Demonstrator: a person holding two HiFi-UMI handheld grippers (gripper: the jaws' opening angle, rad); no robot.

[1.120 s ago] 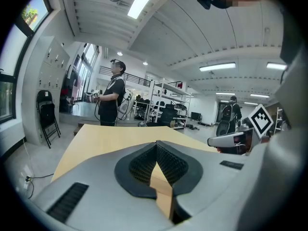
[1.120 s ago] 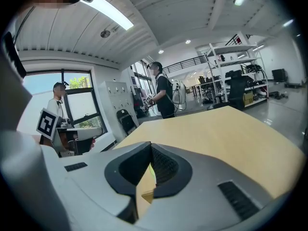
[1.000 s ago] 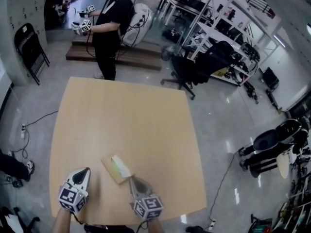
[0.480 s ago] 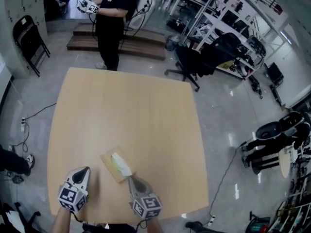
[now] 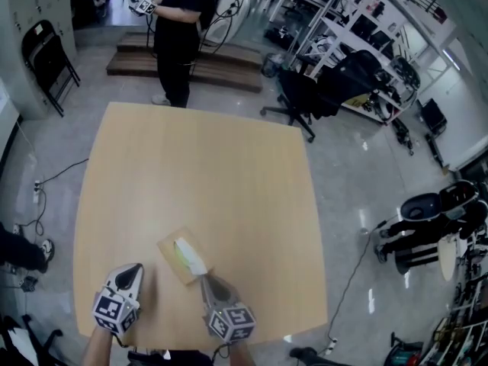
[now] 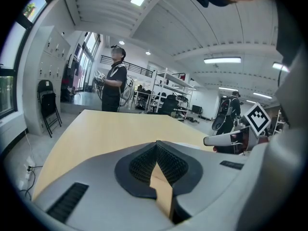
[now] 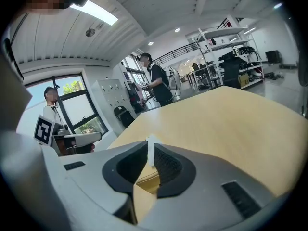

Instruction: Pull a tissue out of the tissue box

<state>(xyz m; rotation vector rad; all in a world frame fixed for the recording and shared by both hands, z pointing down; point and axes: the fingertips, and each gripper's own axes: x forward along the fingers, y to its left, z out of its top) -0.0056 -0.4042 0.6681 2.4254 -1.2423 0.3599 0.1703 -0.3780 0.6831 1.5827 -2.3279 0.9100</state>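
Note:
A flat tan tissue box (image 5: pixel 174 252) lies near the front edge of the wooden table (image 5: pixel 213 166), with a white tissue (image 5: pixel 191 257) rising from its slot. My right gripper (image 5: pixel 204 279) is at the box's near right corner. In the right gripper view its jaws (image 7: pixel 150 146) are opening, and a strip of the tissue (image 7: pixel 150 149) still fills the narrow gap at their tips, with the box (image 7: pixel 147 181) below. My left gripper (image 5: pixel 136 267) hovers left of the box, apart from it. Its jaws (image 6: pixel 157 143) are shut with nothing between them.
A person (image 5: pixel 179 29) in black stands beyond the table's far edge holding grippers. A folding chair (image 5: pixel 49 63) is at the far left and an office chair (image 5: pixel 305 97) at the far right. Shelving lines the back right, and cables run over the floor on both sides.
Both grippers have stayed at the table's front edge, a touch lower. The tissue remains between the right jaws. The person at the back has shifted slightly.

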